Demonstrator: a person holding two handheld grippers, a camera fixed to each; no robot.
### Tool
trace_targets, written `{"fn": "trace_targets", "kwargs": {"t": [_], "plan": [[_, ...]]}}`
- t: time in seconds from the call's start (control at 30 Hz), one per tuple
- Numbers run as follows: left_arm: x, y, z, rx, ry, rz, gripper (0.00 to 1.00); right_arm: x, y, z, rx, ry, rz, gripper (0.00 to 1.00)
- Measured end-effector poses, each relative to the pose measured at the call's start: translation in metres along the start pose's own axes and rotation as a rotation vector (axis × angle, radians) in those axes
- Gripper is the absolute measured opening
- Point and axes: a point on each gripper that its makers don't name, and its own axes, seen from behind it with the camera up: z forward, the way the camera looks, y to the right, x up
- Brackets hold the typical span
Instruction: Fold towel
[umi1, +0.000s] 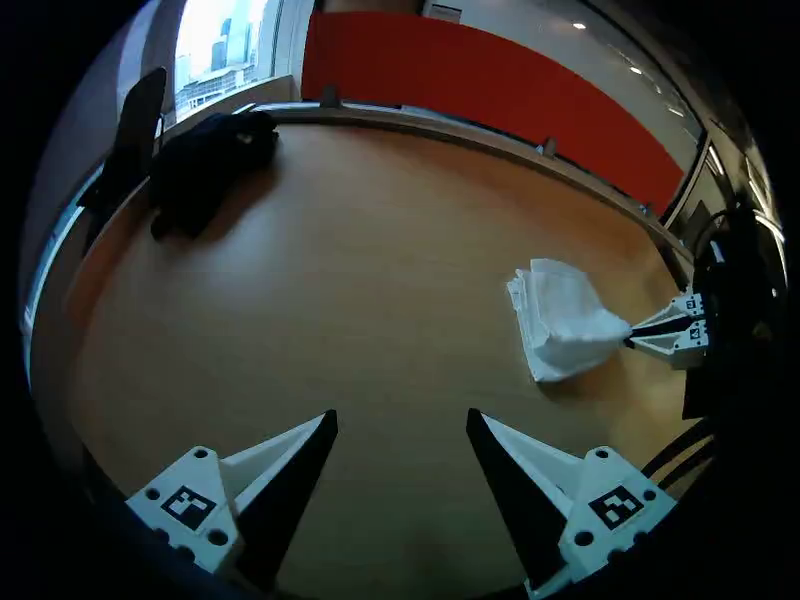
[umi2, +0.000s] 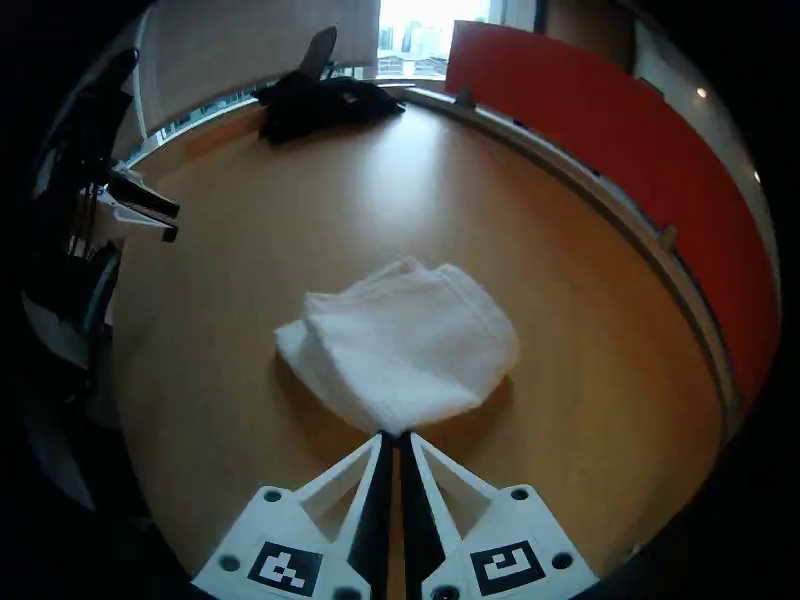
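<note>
The towel (umi2: 400, 340) lay folded small at the right of the table (umi1: 350, 250), likely soft, light and floppy; the right gripper (umi2: 398, 450) pinched its near corner, a sound hold, while the left gripper (umi1: 400, 430) hung spread, well apart

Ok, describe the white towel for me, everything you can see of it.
The white towel looks like soft terry cloth, folded into a thick, roughly square bundle, with layered edges showing along its left side in the right gripper view. It lies on the wooden table. Its near corner tapers to a point that runs between the nearly closed fingers of the right gripper, which pinch it. Nothing else touches it.
</note>
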Motion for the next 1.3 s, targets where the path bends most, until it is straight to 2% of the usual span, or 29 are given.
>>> {"fn": "trace_targets", "kwargs": {"t": [0.37, 0.6, 0.9, 1.3], "plan": [[0.026, 0.009, -0.007, -0.027, 0.054, 0.021, 0.96, 0.094, 0.028, -0.044, -0.06, 0.125, -0.112, 0.04], [0.043, 0.016, -0.011, -0.049, 0.085, 0.037, 0.96, 0.125, 0.041, -0.081, -0.094, 0.166, -0.158, 0.04], [0.055, 0.025, -0.013, -0.074, 0.102, 0.05, 0.96, 0.121, 0.067, -0.118, -0.14, 0.165, -0.152, 0.04], [0.057, 0.03, -0.013, -0.084, 0.098, 0.068, 0.96, 0.093, 0.116, -0.163, -0.19, 0.166, -0.082, 0.04]]}}
